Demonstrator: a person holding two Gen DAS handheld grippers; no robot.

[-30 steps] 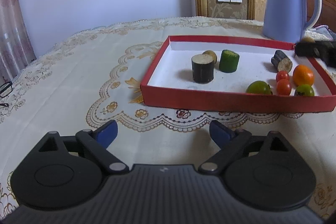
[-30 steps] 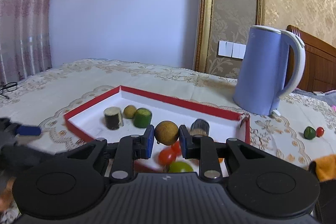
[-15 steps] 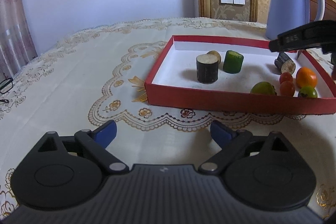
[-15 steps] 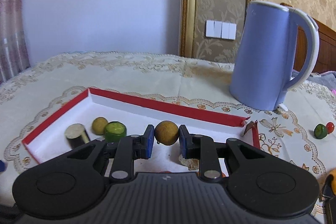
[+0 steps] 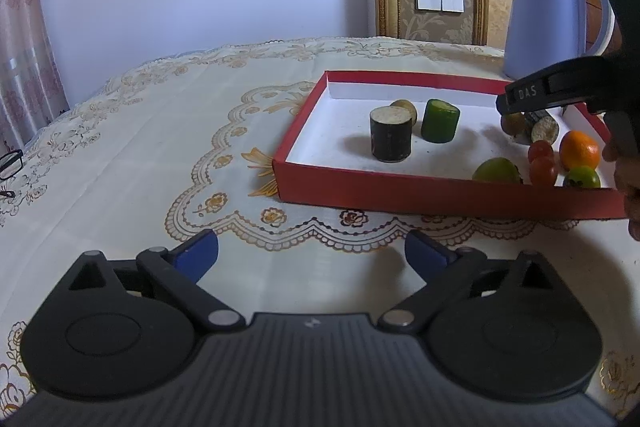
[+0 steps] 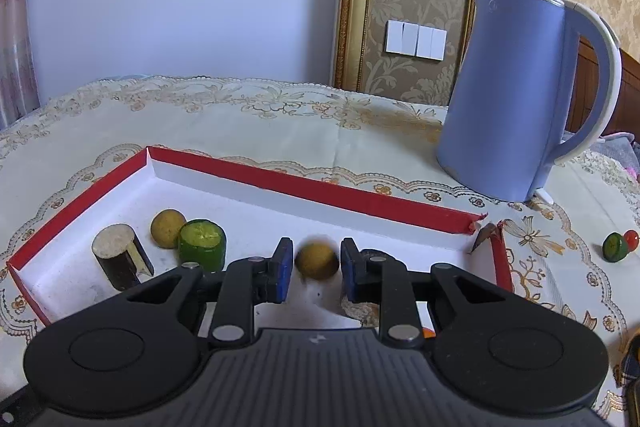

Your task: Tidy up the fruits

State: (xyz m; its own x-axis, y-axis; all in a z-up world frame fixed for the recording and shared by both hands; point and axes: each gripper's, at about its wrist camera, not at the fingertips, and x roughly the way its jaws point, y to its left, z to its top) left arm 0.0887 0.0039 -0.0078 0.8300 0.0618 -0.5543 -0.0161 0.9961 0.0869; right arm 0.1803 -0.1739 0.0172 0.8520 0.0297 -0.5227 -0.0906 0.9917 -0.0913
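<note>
A red tray (image 5: pixel 440 193) (image 6: pixel 312 189) with a white floor sits on the tablecloth. It holds a dark cylinder (image 5: pixel 391 139) (image 6: pixel 116 261), a green cylinder (image 5: pixel 440 121) (image 6: pixel 202 243), a small brown fruit (image 6: pixel 167 228), tomatoes (image 5: pixel 541 163), an orange (image 5: pixel 579 149) and green fruits (image 5: pixel 497 171). My right gripper (image 6: pixel 316 269) is over the tray with its jaws slightly apart; a blurred round brown fruit (image 6: pixel 317 261) (image 5: pixel 513 123) sits between them, not touching either pad. My left gripper (image 5: pixel 312 255) is open and empty over the cloth in front of the tray.
A blue kettle (image 6: pixel 520 95) (image 5: pixel 552 15) stands behind the tray's right end. A small green fruit (image 6: pixel 615 246) and a red one (image 6: pixel 631 239) lie on the cloth at the right. Glasses (image 5: pixel 10 163) lie at the far left edge.
My right gripper moved forward and down over the tray and its jaws opened, letting go of the brown fruit. My left gripper stayed put.
</note>
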